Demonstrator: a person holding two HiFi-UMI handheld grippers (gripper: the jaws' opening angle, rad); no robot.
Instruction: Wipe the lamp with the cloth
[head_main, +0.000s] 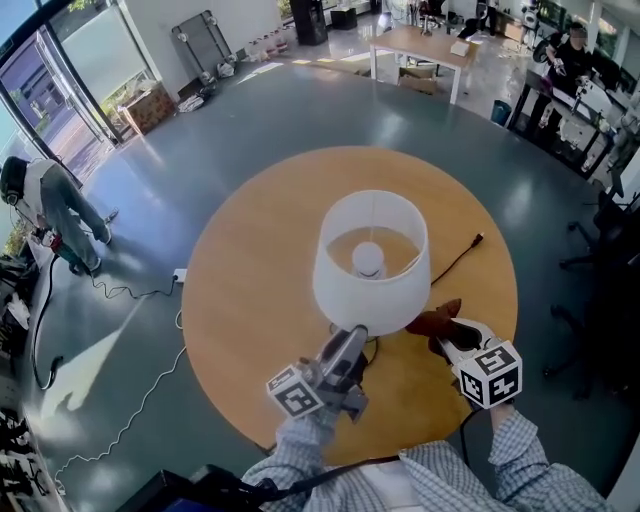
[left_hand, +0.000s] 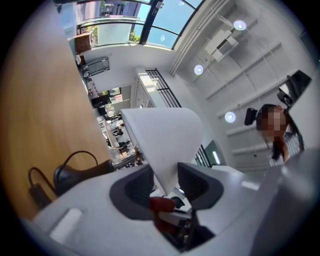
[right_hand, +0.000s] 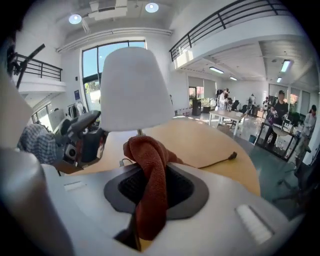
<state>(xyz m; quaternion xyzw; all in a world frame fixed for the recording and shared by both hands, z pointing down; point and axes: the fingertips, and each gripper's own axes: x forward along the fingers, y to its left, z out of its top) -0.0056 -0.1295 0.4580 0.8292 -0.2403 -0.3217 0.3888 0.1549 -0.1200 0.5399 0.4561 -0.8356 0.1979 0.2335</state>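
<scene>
The big round table (head_main: 250, 260) is light wood. The lamp (head_main: 345, 285) stands on it, near the middle and a bit toward my edge. Its white shade (left_hand: 162, 135) gets wider at the bottom. From above I can see the bulb (head_main: 368, 258) inside it.

My left gripper (head_main: 350, 338) (left_hand: 167, 175) comes in from the near edge of the table and points up a little. Its two jaws pinch the bottom rim of the shade, and the thin rim sits between the pads.

My right gripper (head_main: 445, 338) (right_hand: 152, 175) is to the right of it, just beside the bottom of the shade. Its jaws are closed on the cloth (head_main: 438, 322) (right_hand: 145, 150). The cloth is red-brown and all bunched up, and it flops over the jaw tips. It is up off the table and close to the shade, but I cannot tell if it touches.

A thin black cord (head_main: 455, 262) runs from under the lamp toward the right edge of the table. Its small plug (head_main: 478, 240) lies near that edge.
</scene>
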